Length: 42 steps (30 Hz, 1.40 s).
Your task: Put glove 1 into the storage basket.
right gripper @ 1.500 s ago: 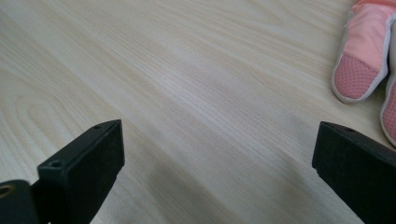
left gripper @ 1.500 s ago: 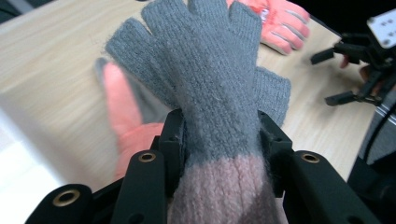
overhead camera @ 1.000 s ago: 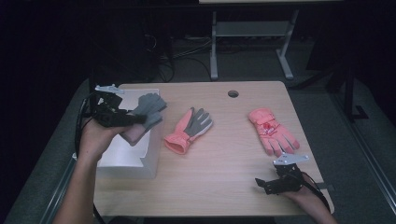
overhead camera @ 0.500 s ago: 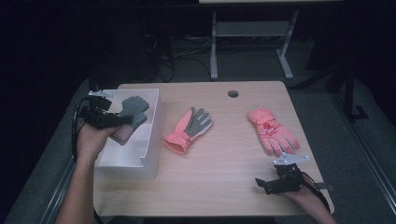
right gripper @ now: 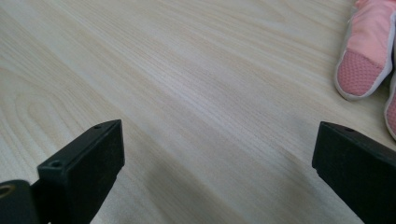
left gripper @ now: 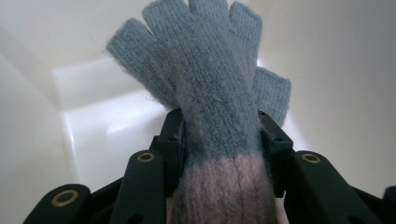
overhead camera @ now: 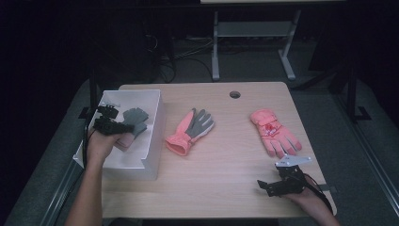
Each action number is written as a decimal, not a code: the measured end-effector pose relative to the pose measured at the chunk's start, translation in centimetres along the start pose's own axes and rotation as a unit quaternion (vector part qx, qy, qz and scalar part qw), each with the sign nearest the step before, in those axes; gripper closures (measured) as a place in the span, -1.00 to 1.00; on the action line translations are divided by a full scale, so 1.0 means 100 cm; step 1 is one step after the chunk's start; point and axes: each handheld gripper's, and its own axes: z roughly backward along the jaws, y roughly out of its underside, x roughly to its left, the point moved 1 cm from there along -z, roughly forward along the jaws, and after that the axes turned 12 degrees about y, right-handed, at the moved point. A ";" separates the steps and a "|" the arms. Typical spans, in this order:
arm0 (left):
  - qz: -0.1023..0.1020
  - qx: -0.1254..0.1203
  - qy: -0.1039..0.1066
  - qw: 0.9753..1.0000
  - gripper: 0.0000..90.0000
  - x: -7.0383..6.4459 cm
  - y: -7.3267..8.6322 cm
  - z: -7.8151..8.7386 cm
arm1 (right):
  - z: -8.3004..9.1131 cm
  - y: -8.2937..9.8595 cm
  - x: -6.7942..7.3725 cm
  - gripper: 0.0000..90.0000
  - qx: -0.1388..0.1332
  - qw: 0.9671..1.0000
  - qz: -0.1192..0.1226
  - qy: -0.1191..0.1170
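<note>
Left gripper clamps grey glove inside white box | right gripper wide open, empty | no writing legible

So on the light wood-grain table there's a pink ski glove with a grey palm lying palm-up around the middle, cuff pointing toward the near-left. Well off to its right sits a second, all-pink padded glove, fingers pointing to the near-right edge. Round cable hole near the far edge. Behind the table, a grey metal frame stands on the dark floor.
</note>
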 end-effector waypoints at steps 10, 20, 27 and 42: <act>0.019 0.049 -0.015 0.998 0.30 0.018 0.018 -0.025 | 0.000 0.000 0.000 -0.96 0.001 1.000 0.004 -0.001; 0.031 0.068 -0.024 0.997 -0.19 0.017 0.021 -0.035 | 0.001 0.001 0.001 -0.96 0.001 1.000 0.000 -0.001; 0.025 0.038 -0.036 0.998 -0.49 0.009 0.013 -0.022 | 0.001 0.001 0.001 -0.96 0.005 1.000 0.002 -0.003; -0.014 -0.022 0.009 1.000 -0.58 -0.019 -0.013 0.024 | 0.000 0.000 0.002 -0.96 0.003 1.000 0.003 -0.007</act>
